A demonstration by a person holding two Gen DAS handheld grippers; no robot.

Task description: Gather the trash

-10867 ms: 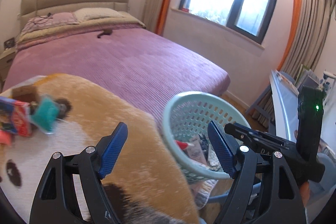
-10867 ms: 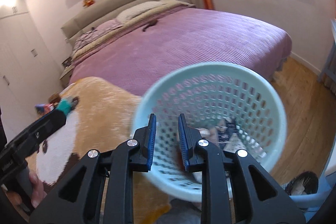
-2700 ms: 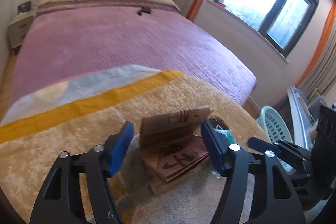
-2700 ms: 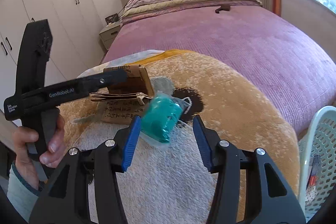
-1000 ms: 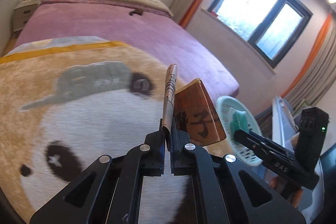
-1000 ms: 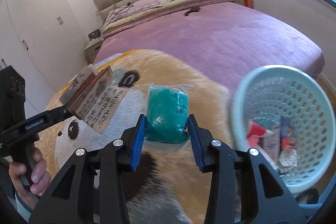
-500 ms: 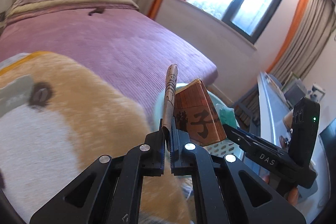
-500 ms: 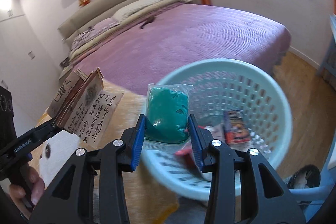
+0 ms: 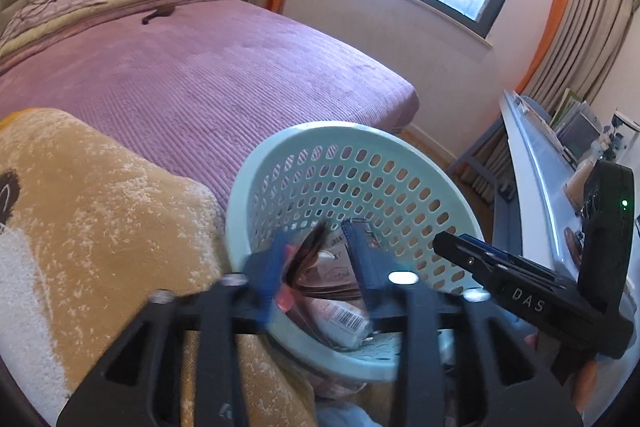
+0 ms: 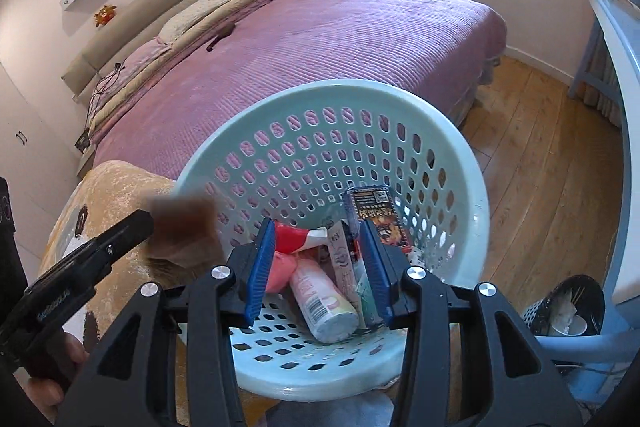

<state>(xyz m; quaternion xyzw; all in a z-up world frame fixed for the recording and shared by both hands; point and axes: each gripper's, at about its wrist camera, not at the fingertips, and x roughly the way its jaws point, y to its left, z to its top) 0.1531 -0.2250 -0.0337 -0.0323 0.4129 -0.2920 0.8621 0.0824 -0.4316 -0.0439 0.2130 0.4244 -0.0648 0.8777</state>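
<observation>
Both hand-held grippers opening | left hand-held gripper (image 9: 320,259): brown booklet (image 9: 308,251) between pads | right hand-held gripper (image 10: 320,263): empty, over basket (image 10: 452,147)

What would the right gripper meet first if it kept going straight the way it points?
Probably the trash already in the basket. The right gripper, its jaws opening with nothing pressed between them, points down into it; the pink-and-white tube lies right ahead between the fingers, though depth is hard to judge.

Basket (image 10: 472,187) beside bed (image 10: 320,39)
</observation>
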